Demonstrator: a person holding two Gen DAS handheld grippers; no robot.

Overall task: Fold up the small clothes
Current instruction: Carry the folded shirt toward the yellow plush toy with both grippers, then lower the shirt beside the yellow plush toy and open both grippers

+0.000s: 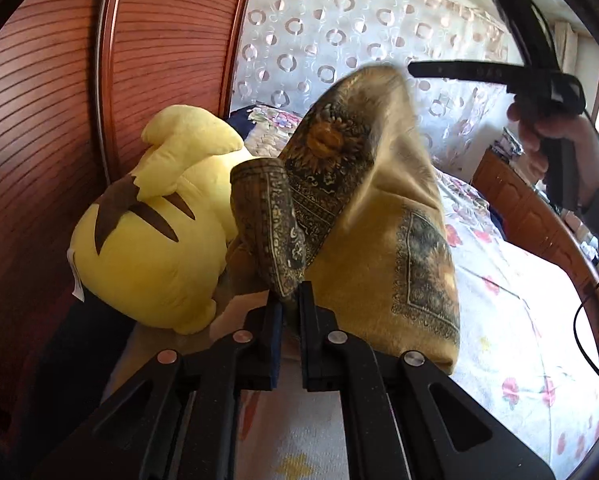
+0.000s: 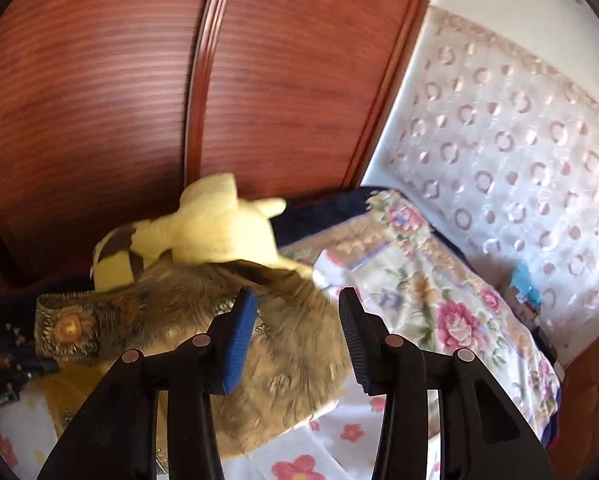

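mustard garment [image 1: 379,248] pinched in left jaws, outside right jaws.

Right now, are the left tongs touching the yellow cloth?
Touching. The left wrist view shows the left tongs shut on a patterned edge of the yellow cloth, pinched between the two fingers.

Daylight came through my curtain [image 1: 339,40] at the right, bright and soft; both fisheye views bowed at their dark rims, and my cloth [image 2: 283,344] smeared with motion blur.
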